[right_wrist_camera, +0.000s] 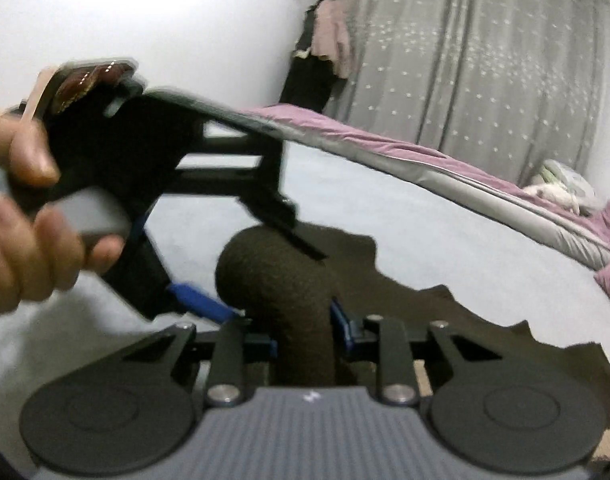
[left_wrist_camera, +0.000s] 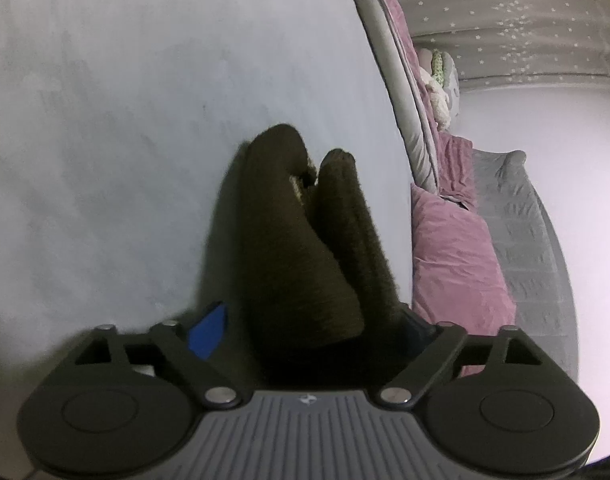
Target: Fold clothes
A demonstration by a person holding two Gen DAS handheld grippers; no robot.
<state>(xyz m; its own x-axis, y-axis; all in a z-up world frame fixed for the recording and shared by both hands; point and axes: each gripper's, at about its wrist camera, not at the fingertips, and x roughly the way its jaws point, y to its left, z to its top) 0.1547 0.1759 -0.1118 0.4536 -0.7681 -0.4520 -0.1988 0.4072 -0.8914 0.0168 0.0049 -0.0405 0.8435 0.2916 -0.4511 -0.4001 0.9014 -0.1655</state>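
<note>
A dark brown fuzzy garment (left_wrist_camera: 305,248) lies on the pale blue bed sheet (left_wrist_camera: 125,140). In the left wrist view it is bunched into two thick folds that run up from between my left gripper's (left_wrist_camera: 309,332) blue-padded fingers (left_wrist_camera: 209,330), which are shut on it. In the right wrist view my right gripper (right_wrist_camera: 301,332) is shut on a rolled fold of the same garment (right_wrist_camera: 273,280), and the rest spreads flat to the right (right_wrist_camera: 445,320). The left gripper (right_wrist_camera: 145,168), held by a hand, crosses just above and left of that fold.
A grey and pink quilt (left_wrist_camera: 433,160) is bunched along the bed's far edge, with a pink pillow (left_wrist_camera: 457,256) and a soft toy (left_wrist_camera: 437,80). A grey star-patterned curtain (right_wrist_camera: 485,60) hangs behind the bed. Clothes (right_wrist_camera: 325,60) hang by the wall.
</note>
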